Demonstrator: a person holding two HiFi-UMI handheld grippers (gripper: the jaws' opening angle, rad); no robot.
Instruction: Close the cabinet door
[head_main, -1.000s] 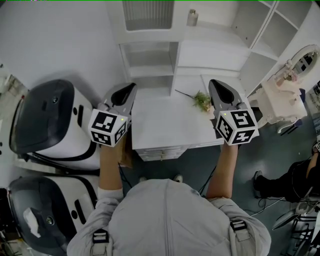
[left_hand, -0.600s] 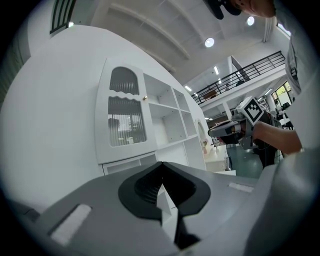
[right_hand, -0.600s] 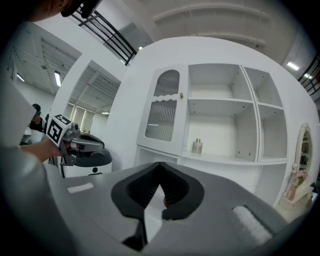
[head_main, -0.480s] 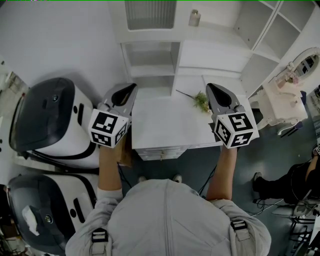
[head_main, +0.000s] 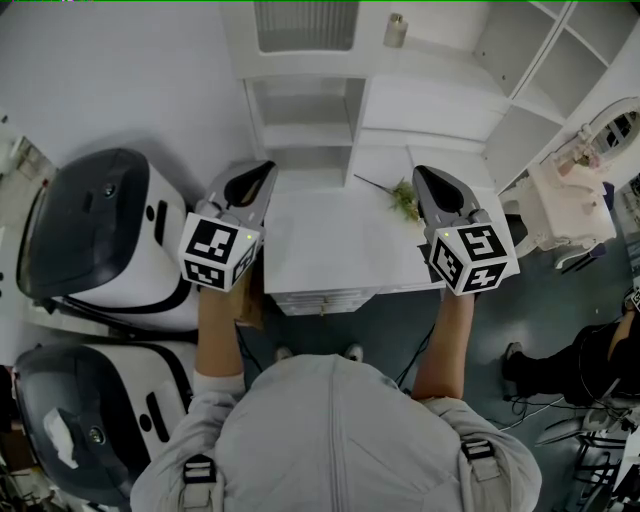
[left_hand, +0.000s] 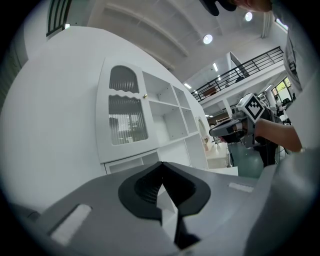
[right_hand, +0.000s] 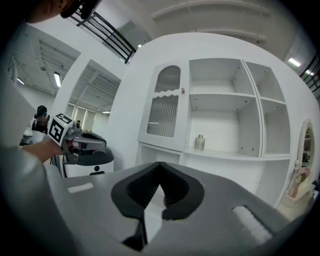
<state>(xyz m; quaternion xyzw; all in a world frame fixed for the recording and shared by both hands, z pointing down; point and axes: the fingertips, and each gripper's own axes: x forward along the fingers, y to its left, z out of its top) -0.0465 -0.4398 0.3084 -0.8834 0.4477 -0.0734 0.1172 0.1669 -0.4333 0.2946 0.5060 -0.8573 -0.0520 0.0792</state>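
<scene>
Left gripper and right gripper hover level over the white table, both clenched on nothing. The white cabinet door with ribbed glass stands well beyond them, looking almost flush with its frame. The risk: reaching across could sweep the green sprig, and a hard tip could slip on the glass.

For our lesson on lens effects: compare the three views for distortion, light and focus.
Left gripper view: fisheye, black corners, ceiling lamp flares, left tool close and soft. Right gripper view: same fisheye, cabinet shelves bow. Head view: dim, even, few shadows.
</scene>
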